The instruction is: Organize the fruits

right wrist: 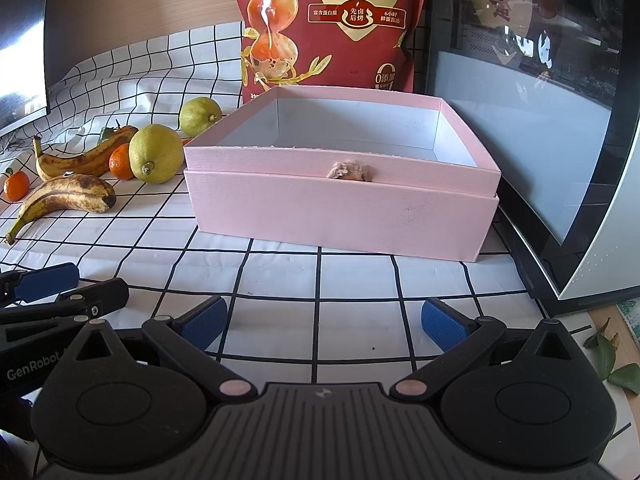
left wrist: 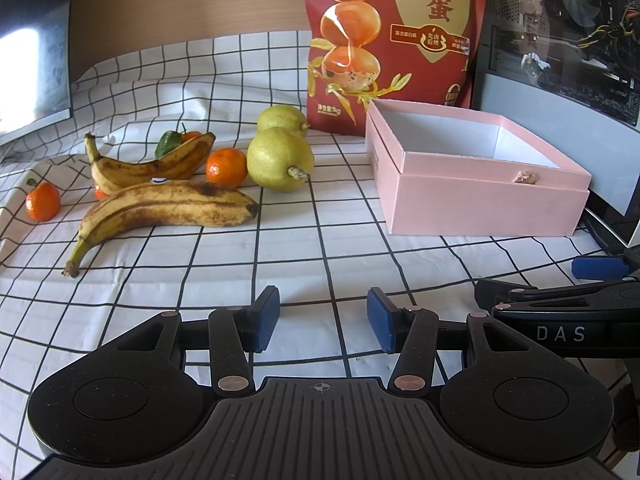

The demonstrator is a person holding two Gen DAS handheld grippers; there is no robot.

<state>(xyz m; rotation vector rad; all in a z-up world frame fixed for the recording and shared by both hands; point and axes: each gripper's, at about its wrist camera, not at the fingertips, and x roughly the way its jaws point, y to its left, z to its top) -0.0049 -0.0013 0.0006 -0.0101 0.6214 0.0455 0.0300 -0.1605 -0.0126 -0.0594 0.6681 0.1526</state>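
- We hold the left hand-held gripper (left wrist: 323, 318) low over the checked cloth (left wrist: 280, 256) on the table; its blue fingers stand apart with nothing between them
- We hold the right hand-held gripper (right wrist: 324, 322) just beside it, facing the pink box (right wrist: 340, 204); its fingers are spread wider, also empty
- The pink box sits on the right, lid off, its white inside bare; a red snack bag (left wrist: 392, 32) stands just behind it
- The fruit lies to the left of the box: two spotted bananas (left wrist: 168, 208) nearest us; two green pears (left wrist: 278, 158), one behind the other, near the box; an orange mandarin (left wrist: 226, 166) between pear and bananas; another mandarin (left wrist: 43, 201) at far left
- Green leaves (right wrist: 612, 364) lie at the near right edge
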